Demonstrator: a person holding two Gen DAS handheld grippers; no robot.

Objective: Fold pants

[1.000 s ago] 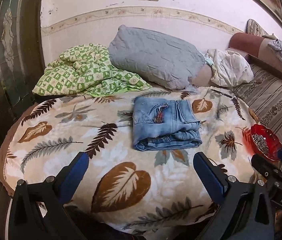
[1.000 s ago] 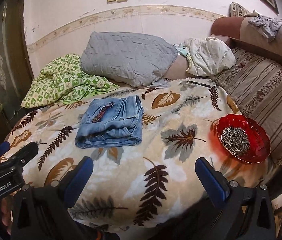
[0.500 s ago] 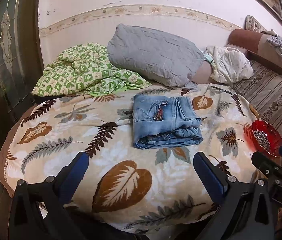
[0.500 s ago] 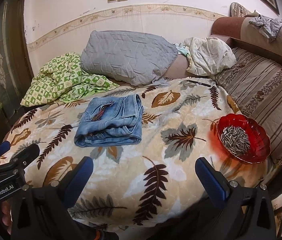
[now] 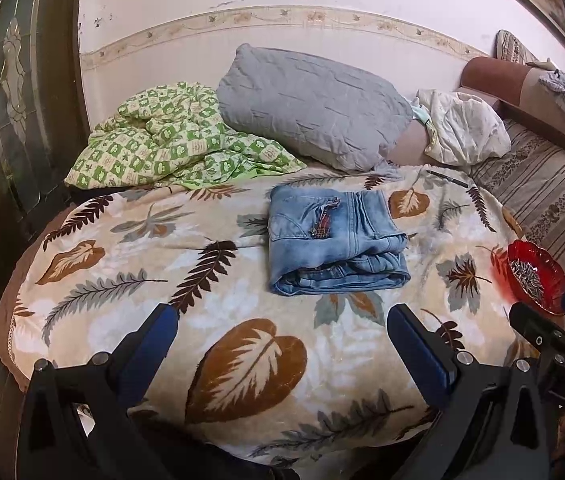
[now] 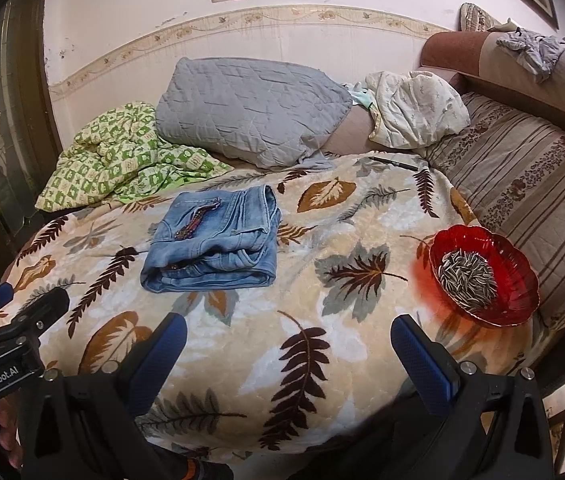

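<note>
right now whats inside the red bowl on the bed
The red glass bowl holds a heap of striped sunflower seeds, piled toward its middle. The seeds cover the bowl's bottom, so anything beneath them cannot be seen.

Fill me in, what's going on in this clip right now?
A person holds a two-finger gripper in each hand over a bed covered by a leaf-print fleece blanket. The light blue denim pants lie already folded into a compact bundle mid-blanket, untouched. The left gripper and right gripper are both open, empty, and back at the near edge of the bed, clear of the pants. A red glass bowl of sunflower seeds sits on the blanket to the right.
</note>
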